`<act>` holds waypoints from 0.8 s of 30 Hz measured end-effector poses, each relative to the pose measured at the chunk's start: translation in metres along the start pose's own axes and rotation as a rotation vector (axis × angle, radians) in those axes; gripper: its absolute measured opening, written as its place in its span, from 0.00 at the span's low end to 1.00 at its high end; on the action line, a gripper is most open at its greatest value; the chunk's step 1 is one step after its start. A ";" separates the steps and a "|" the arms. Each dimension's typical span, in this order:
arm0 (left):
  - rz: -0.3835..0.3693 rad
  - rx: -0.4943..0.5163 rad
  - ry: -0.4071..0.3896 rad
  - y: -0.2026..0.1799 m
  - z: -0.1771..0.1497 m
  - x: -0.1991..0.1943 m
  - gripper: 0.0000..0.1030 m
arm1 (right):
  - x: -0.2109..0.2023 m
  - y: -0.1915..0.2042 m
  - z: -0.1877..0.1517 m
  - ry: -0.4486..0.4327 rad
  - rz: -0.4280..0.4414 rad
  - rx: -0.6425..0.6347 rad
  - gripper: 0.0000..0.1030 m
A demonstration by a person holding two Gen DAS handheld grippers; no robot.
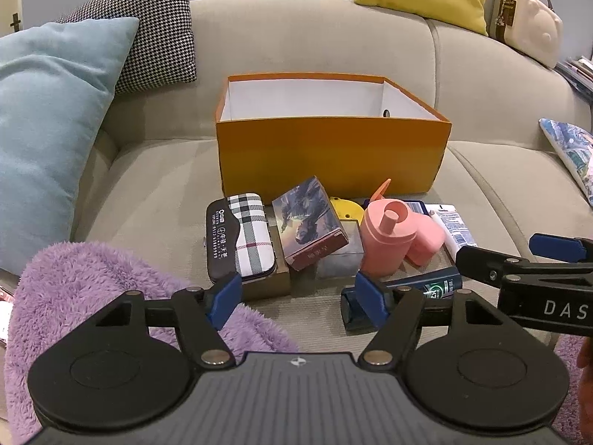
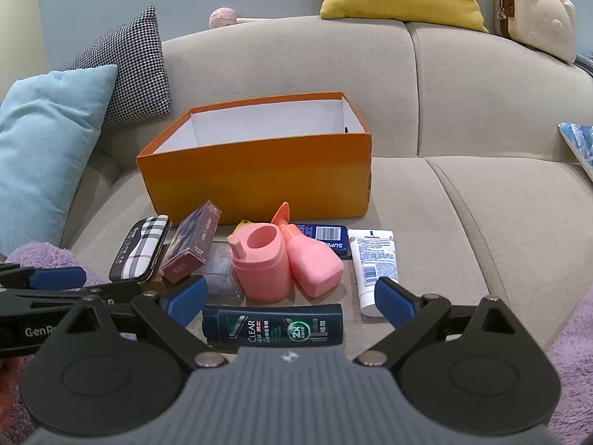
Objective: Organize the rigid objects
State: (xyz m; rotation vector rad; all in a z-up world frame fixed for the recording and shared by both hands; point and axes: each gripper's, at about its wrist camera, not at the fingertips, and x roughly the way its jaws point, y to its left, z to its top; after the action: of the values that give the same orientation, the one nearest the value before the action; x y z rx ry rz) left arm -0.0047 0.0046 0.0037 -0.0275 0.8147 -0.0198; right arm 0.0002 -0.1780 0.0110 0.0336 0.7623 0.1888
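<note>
One orange box [image 2: 259,178] sits on the sofa [image 2: 463,204]; before it lie two pink bottles [image 2: 259,263], one shampoo bottle [image 2: 272,324] and one white tube [image 2: 374,263]. Left hand-held gripper [image 1: 296,296] and right hand-held gripper [image 2: 291,302] both gape wide, holding nothing.

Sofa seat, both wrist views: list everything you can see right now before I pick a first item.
Box: 1, orange, open, mid seat.
Plaid case: 1, left of pile.
Printed carton: 1, tilted, beside case.
Pink bottles: 2, centre.
Shampoo bottle: 1, dark, lying nearest.
White tube: 1, right.
Blue tin: 1, behind bottles.
Cushions: blue, houndstooth, yellow.
Purple blanket: 1, foreground.
Left gripper: open.
Right gripper: open.
</note>
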 end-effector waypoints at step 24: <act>-0.008 0.021 -0.011 0.000 -0.001 -0.001 0.80 | 0.001 0.000 -0.002 0.007 0.002 0.001 0.94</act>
State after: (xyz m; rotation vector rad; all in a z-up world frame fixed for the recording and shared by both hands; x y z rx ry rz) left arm -0.0060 0.0041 0.0033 -0.0108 0.8029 -0.0354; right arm -0.0005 -0.1778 0.0091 0.0352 0.7690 0.1907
